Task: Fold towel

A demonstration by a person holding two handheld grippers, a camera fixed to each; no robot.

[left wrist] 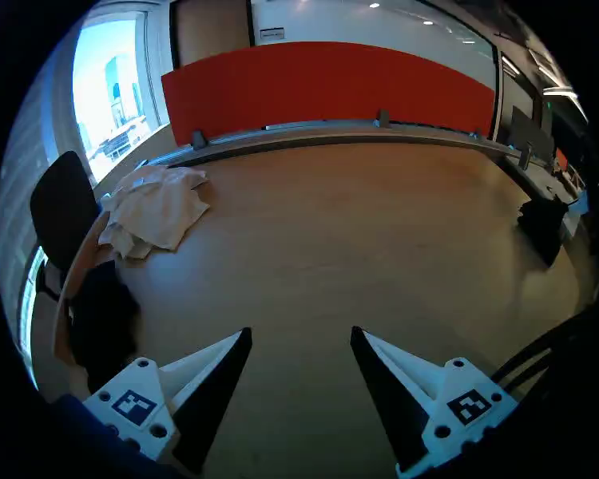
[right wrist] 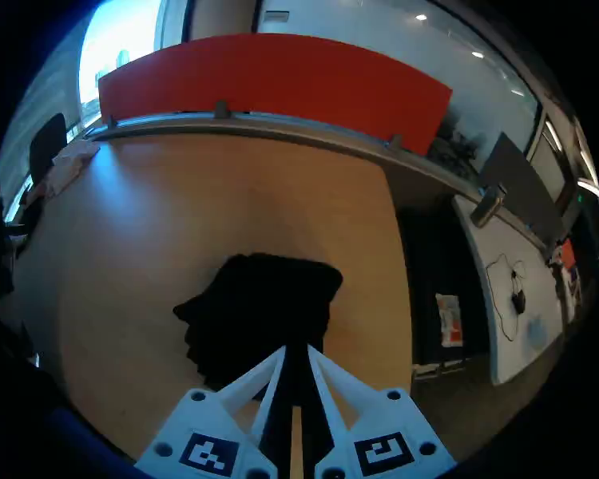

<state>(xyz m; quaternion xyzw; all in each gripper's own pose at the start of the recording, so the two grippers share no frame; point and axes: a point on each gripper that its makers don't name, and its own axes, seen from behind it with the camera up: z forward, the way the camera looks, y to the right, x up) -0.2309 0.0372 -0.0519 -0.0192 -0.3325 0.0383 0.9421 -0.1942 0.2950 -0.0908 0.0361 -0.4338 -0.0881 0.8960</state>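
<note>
Hovering over the wooden table (left wrist: pixel 339 231), the left gripper (left wrist: pixel 299 330) has its fingers spread wide with nothing between them. Far off by the table's right edge sits a dark lump (left wrist: pixel 543 227), too small to make out. A crumpled beige cloth heap (left wrist: pixel 156 207) lies at the far left corner. The right gripper (right wrist: pixel 296 349) has its fingers drawn almost together, tips at the near edge of the black towel (right wrist: pixel 259 311). Whether any cloth is pinched, I cannot tell. The towel lies rumpled near the table's right side.

Wooden desk (left wrist: pixel 363 231), red partition (left wrist: pixel 323 88), bright window (left wrist: pixel 108 96).
</note>
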